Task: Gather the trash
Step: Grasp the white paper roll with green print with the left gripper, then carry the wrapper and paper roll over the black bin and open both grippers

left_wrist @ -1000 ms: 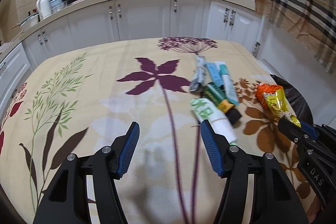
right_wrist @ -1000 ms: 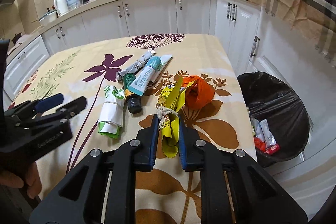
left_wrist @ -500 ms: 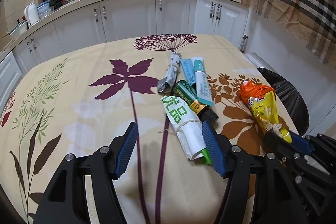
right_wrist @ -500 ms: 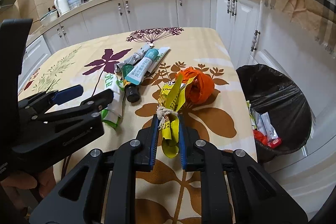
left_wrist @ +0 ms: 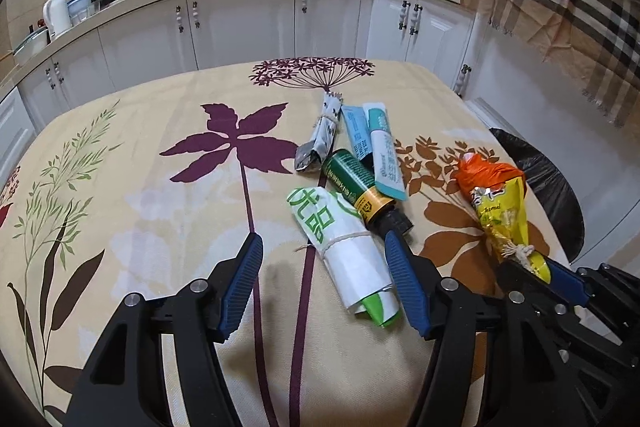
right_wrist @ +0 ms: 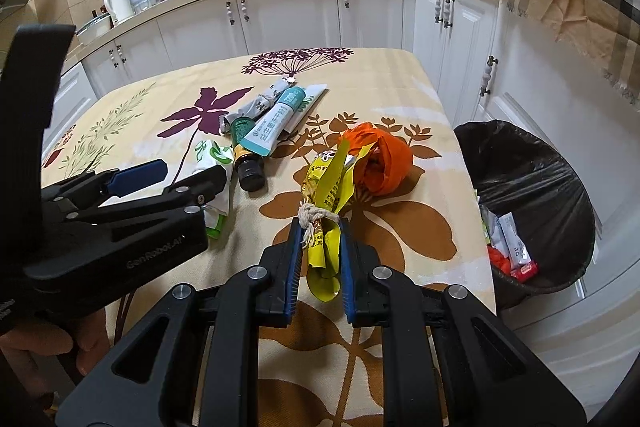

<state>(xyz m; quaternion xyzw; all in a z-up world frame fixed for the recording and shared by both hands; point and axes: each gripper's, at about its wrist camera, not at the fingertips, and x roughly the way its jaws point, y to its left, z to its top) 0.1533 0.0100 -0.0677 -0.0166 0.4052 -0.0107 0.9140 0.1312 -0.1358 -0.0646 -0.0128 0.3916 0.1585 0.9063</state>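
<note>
yellow wrapper (right_wrist: 326, 203) near table edge (right_wrist: 476, 227), bin (right_wrist: 536, 167) beside

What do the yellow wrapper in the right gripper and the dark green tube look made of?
Yellow wrapper: looks like thin glossy plastic film, going by its sharp crinkles and shine; tied with pale string, shut in the right gripper. Dark green tube: probably laminate or soft plastic, smooth and slightly shiny, with a ribbed black cap that looks like hard plastic.
</note>
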